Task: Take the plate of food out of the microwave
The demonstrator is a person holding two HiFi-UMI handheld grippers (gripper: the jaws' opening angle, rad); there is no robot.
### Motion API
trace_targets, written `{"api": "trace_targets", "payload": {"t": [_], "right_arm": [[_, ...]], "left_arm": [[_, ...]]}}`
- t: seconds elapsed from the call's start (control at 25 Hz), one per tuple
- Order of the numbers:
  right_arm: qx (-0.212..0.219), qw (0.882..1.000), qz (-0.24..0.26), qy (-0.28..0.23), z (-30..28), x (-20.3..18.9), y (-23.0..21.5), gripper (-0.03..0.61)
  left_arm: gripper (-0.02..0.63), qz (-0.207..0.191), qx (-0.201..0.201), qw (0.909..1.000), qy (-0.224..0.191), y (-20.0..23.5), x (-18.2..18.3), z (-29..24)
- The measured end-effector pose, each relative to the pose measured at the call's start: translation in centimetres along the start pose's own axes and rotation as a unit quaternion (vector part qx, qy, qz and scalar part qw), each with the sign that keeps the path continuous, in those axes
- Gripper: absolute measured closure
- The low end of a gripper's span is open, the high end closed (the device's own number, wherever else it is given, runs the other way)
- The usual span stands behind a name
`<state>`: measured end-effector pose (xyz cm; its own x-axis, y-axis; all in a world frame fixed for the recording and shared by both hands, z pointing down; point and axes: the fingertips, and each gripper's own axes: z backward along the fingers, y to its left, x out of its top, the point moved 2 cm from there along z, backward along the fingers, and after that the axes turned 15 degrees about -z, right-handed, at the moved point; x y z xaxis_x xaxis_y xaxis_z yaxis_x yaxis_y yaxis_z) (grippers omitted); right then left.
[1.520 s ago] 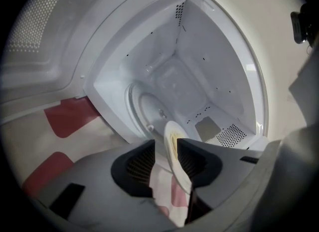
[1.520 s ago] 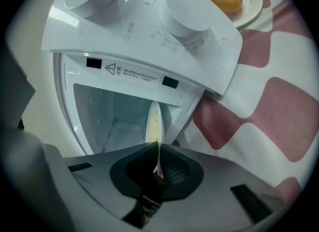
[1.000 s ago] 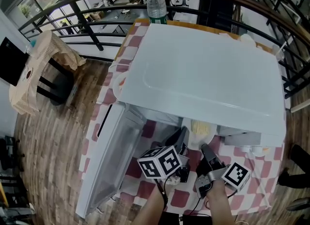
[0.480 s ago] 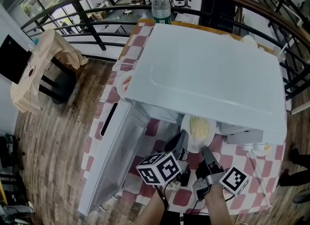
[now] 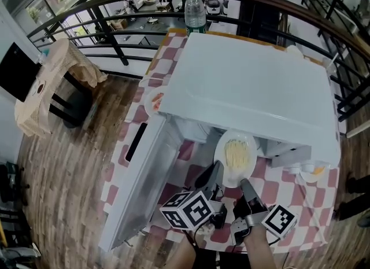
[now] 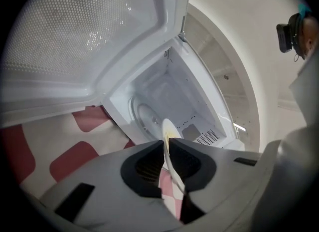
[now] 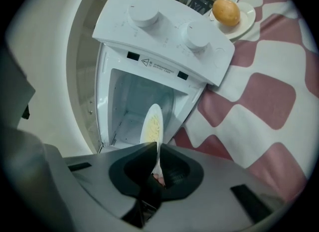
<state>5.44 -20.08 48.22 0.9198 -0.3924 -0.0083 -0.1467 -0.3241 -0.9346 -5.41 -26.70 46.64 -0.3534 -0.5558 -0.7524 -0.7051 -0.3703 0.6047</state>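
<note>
jaws of the left gripper (image 6: pixel 165 145) pinch the near-left rim of the plate of food (image 5: pixel 236 153). the right gripper (image 7: pixel 156 148), its jaws just eased a touch wider, pinches the near-right rim. the plate lies straight ahead of both, at the microwave (image 5: pixel 248 83) mouth.

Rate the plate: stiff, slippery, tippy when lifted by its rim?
Likely stiff: the plate shows no sag though pinched only at its near rim. Probably slippery: it looks smooth and thin-edged. Apt to tip away: the food sits beyond the pinch, so the weight hangs forward.
</note>
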Motion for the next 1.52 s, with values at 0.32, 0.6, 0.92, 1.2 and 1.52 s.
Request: {"api": "trace_targets", "payload": {"t": [0.32,0.6,0.92,1.2,1.52], "right_arm": [[0.023,1.000,0.009,-0.012,2.4,-1.2,1.1,0.551],[0.010,1.000,0.003,-0.017,4.3,-2.0,0.8,0.551],[0.002,1.000,0.007,-0.011,6.4,-2.4,0.9,0.551],[-0.008,1.000,0.008,-0.002,9.3,-2.8,0.2,0.552],[-0.012,1.000,0.004,0.007,13.0,-3.4,-0.9,0.555]], "left_arm": [[0.561,0.003,-0.019,0.9998,-0.009,-1.6,0.0,2.3],[0.563,0.005,-0.020,0.9997,-0.009,-2.6,-0.3,3.9],[0.565,0.012,-0.013,0.9996,-0.022,-4.0,-0.9,5.7],[0.565,0.020,-0.001,0.9993,-0.031,-5.8,-2.5,7.8],[0.565,0.032,0.008,0.9985,-0.043,-7.9,-4.8,10.4]]}}
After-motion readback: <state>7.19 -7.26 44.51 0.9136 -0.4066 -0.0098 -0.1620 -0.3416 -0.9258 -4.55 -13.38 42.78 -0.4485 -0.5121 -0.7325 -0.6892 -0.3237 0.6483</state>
